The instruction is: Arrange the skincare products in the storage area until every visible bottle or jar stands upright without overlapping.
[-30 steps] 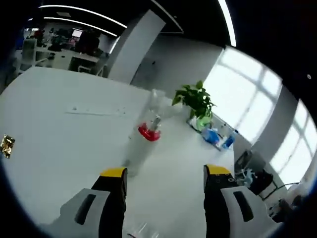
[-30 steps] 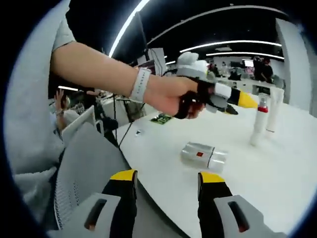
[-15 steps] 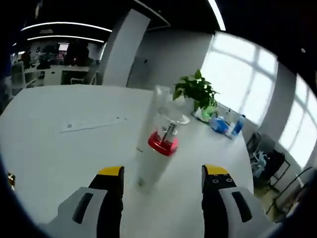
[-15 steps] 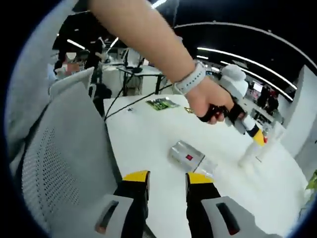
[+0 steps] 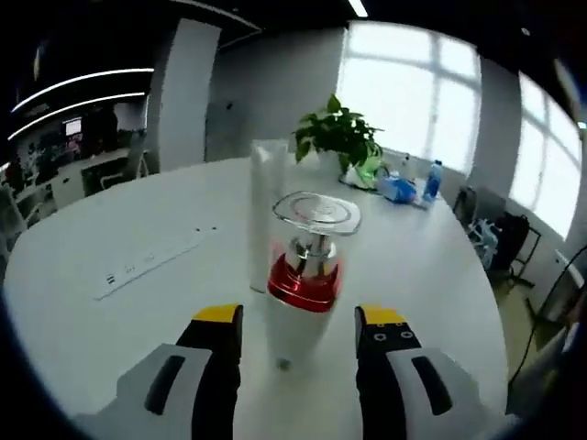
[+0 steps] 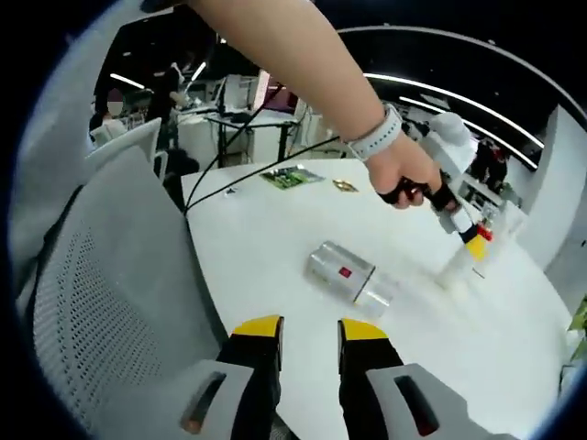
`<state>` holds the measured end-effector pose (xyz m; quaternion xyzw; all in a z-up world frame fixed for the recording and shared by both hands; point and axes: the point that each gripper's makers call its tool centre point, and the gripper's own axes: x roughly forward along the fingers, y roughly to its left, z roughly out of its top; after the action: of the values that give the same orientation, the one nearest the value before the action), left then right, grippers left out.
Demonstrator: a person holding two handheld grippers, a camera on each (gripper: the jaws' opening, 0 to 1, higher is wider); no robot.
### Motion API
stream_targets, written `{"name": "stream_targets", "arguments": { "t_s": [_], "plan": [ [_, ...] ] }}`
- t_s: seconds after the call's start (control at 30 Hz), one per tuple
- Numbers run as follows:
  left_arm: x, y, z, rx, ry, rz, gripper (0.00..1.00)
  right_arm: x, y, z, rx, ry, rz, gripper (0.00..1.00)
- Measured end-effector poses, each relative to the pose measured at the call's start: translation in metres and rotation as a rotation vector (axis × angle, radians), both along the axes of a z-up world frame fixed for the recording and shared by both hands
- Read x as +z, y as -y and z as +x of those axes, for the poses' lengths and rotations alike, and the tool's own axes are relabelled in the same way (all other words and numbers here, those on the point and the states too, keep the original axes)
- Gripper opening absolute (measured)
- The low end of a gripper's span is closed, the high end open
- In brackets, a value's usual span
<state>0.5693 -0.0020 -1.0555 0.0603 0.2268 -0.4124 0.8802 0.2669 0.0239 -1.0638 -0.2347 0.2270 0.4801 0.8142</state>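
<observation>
A white pump bottle with a red collar and a clear cap stands upright on the white table. The yellow-tipped jaws of my left gripper sit open on either side of its lower body, with small gaps. A tall clear bottle stands just behind it. In the right gripper view, a hand holds the left gripper against that white bottle. A silver jar lies on its side ahead of my right gripper, whose jaws are narrowly open with nothing between them.
A potted plant and blue bottles stand at the far table edge. A flush socket strip runs at the left. A grey mesh chair is at the near edge. A green circuit board lies farther back.
The left gripper has come closer, so the white bottle now sits between its narrowed jaws. The right gripper's jaws have also narrowed, and its view has swung over the lying jar.
</observation>
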Motion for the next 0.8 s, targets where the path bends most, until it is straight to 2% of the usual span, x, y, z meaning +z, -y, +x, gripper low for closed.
{"name": "stream_targets", "arguments": {
  "t_s": [0.13, 0.27, 0.37, 0.47, 0.53, 0.57, 0.6, 0.8],
  "plan": [
    [0.002, 0.005, 0.002, -0.029, -0.003, -0.011, 0.38, -0.001, 0.001, 0.001, -0.003, -0.001, -0.005, 0.18],
    [0.002, 0.014, -0.001, -0.103, -0.005, -0.014, 0.3, -0.002, 0.002, 0.001, -0.007, -0.004, -0.009, 0.18],
    [0.001, 0.013, 0.002, -0.11, 0.007, -0.004, 0.27, -0.003, 0.003, 0.002, -0.012, -0.005, -0.011, 0.18],
    [0.004, 0.013, 0.004, -0.141, 0.061, 0.017, 0.27, -0.003, 0.004, 0.003, -0.017, -0.004, -0.014, 0.17],
    [0.004, 0.013, 0.005, -0.148, 0.074, 0.021, 0.27, -0.002, 0.004, 0.003, -0.016, 0.002, -0.012, 0.16],
    [0.006, 0.012, 0.006, -0.159, 0.106, 0.039, 0.27, -0.002, 0.003, 0.003, -0.012, 0.005, -0.012, 0.16],
    [0.005, 0.012, 0.006, -0.153, 0.096, 0.029, 0.26, -0.002, 0.003, 0.002, -0.011, 0.003, -0.009, 0.16],
    [0.007, 0.013, 0.006, -0.177, 0.128, 0.036, 0.26, -0.001, 0.004, 0.005, -0.024, 0.009, -0.005, 0.15]
  ]
}}
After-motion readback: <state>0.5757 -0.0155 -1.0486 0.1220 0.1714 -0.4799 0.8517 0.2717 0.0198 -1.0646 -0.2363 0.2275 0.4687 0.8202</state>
